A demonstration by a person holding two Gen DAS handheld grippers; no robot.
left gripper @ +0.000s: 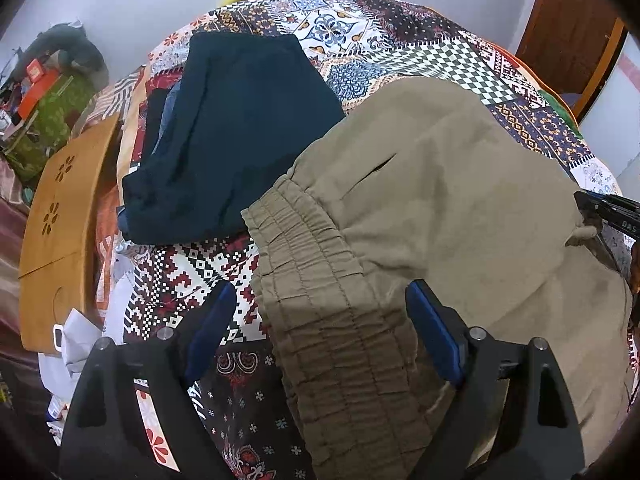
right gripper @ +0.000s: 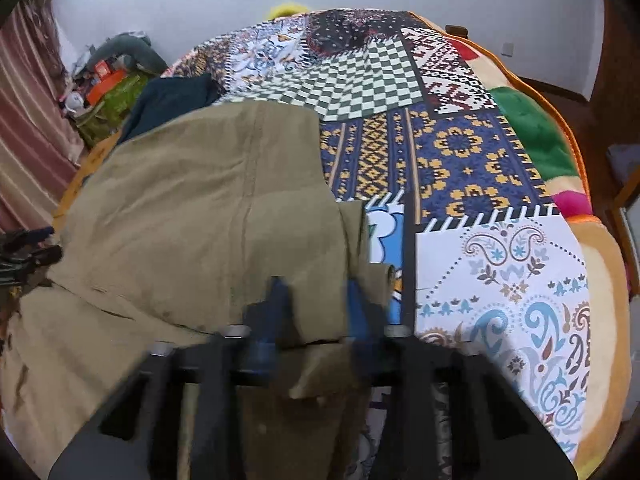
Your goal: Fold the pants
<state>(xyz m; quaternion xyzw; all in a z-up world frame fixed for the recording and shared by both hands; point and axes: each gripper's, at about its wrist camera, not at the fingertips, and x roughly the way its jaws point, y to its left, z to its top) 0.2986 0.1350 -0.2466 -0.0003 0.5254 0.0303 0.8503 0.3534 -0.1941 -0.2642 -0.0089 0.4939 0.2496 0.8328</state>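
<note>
Khaki pants (left gripper: 460,200) lie folded over on a patchwork bedspread (left gripper: 360,32); their elastic waistband (left gripper: 328,312) runs toward my left gripper (left gripper: 320,320). That gripper is open, its blue-padded fingers straddling the waistband above it. In the right wrist view the pants (right gripper: 200,208) fill the left half. My right gripper (right gripper: 316,304) has its jaws close together with a flap of the khaki cloth between them; the frame is motion-blurred. The right gripper also shows at the left view's right edge (left gripper: 612,212).
A pile of folded dark navy clothes (left gripper: 240,132) lies on the bed to the left of the pants. A wooden board (left gripper: 60,220) and a cluttered green-covered stand (left gripper: 44,112) are off the bed's left side. A bright blanket (right gripper: 532,128) edges the bed's right.
</note>
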